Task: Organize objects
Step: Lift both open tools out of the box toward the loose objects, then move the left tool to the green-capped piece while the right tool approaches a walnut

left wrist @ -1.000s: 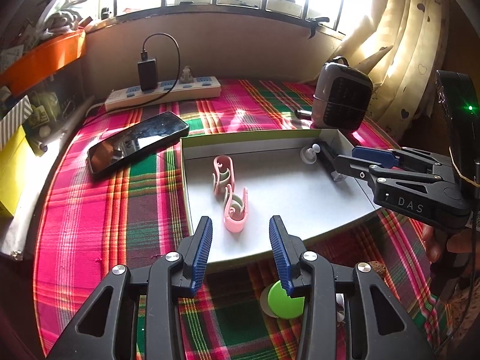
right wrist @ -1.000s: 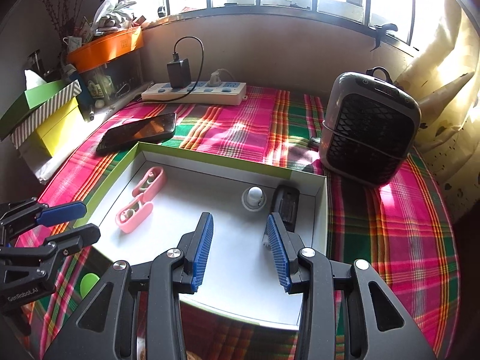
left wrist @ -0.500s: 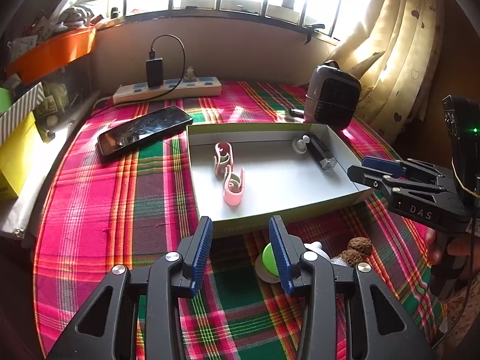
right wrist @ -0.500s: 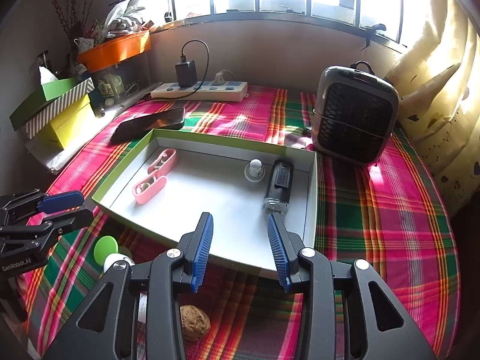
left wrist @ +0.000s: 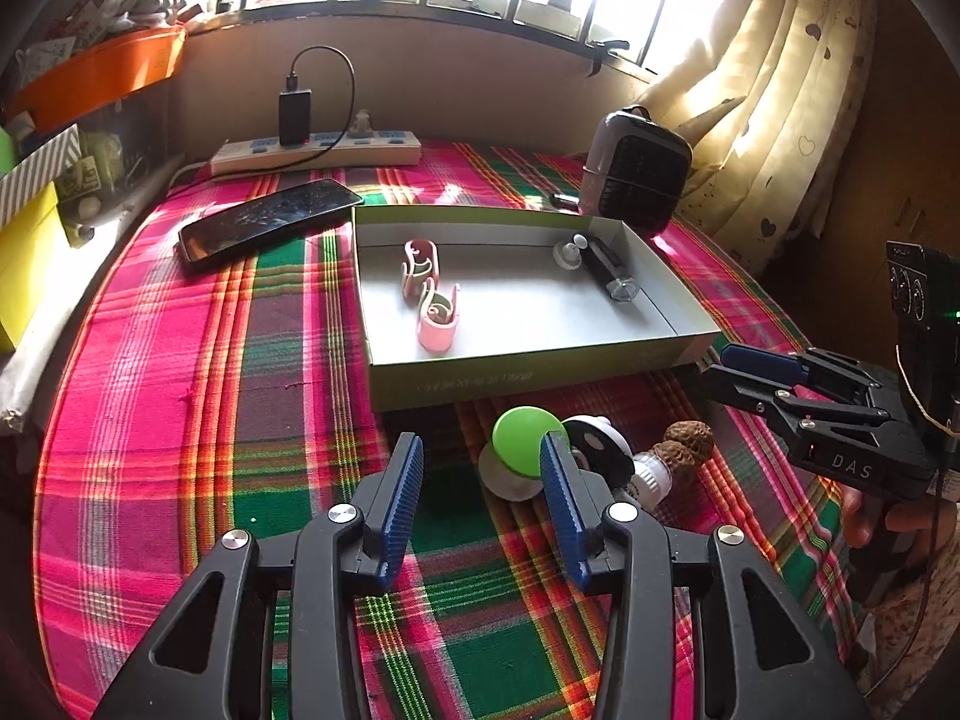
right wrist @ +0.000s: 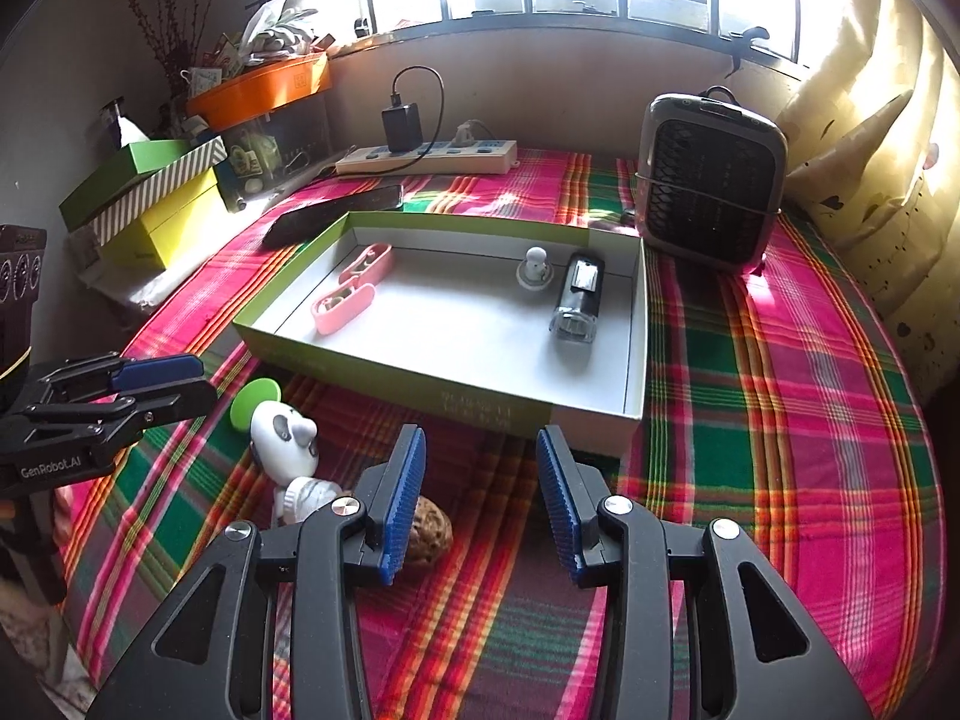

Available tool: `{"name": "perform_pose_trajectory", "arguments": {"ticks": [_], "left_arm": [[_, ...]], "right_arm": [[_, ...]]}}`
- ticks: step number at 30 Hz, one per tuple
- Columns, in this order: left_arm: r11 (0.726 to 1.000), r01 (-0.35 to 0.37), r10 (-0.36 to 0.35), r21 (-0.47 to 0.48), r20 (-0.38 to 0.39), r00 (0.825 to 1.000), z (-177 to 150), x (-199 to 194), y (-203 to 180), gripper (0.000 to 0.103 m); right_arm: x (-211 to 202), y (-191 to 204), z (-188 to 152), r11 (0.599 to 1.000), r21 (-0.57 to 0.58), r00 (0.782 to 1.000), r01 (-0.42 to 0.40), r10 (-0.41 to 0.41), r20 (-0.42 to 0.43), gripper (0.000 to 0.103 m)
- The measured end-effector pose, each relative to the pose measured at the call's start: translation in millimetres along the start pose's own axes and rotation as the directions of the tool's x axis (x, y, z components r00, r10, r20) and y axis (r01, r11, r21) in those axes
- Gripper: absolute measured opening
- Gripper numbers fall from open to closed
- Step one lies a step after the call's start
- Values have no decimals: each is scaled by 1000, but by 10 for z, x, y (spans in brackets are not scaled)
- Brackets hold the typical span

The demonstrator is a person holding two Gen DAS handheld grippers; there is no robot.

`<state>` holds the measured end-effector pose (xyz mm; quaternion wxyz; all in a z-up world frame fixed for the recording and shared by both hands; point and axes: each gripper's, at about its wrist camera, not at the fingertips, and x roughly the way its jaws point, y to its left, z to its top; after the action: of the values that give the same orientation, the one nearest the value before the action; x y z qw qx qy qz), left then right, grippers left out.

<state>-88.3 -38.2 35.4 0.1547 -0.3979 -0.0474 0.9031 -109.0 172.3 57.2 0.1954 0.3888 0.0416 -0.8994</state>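
A shallow green-sided box (left wrist: pixel 690 341) (right wrist: pixel 540 408) lies on the plaid cloth and holds two pink clips (left wrist: pixel 437 318) (right wrist: pixel 342 303), a small white knob (left wrist: pixel 567 252) (right wrist: pixel 534 267) and a black cylinder (left wrist: pixel 609 270) (right wrist: pixel 579 300). In front of the box lie a green-capped disc (left wrist: pixel 522 441) (right wrist: pixel 255 396), a white toy figure (left wrist: pixel 594 441) (right wrist: pixel 285 432) and walnuts (left wrist: pixel 681 447) (right wrist: pixel 429 531). My left gripper (left wrist: pixel 480 468) (right wrist: pixel 174 381) is open and empty, just near of the disc. My right gripper (right wrist: pixel 480 468) (left wrist: pixel 729 369) is open and empty above the cloth, right of the walnuts.
A black phone (left wrist: pixel 270 219) (right wrist: pixel 336 213) lies left of the box. A power strip with a charger (left wrist: pixel 318 147) (right wrist: pixel 426 156) runs along the back wall. A small grey heater (left wrist: pixel 636 171) (right wrist: pixel 711 180) stands at the back right. Boxes (right wrist: pixel 150 198) stack at the far left.
Both grippers have pulled back from over the box toward the table's near edge. The disc, toy figure and walnuts in front of the box have come into view. Both stay open.
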Motion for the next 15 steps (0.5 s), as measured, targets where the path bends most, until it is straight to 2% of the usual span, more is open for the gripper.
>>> {"name": "perform_pose_trajectory", "arguments": {"ticks": [15], "left_arm": [[1000, 18, -18, 7, -35, 999, -42, 125, -56, 40]], "right_arm": [[-24, -25, -205, 998, 24, 998, -55, 55, -16, 45]]}}
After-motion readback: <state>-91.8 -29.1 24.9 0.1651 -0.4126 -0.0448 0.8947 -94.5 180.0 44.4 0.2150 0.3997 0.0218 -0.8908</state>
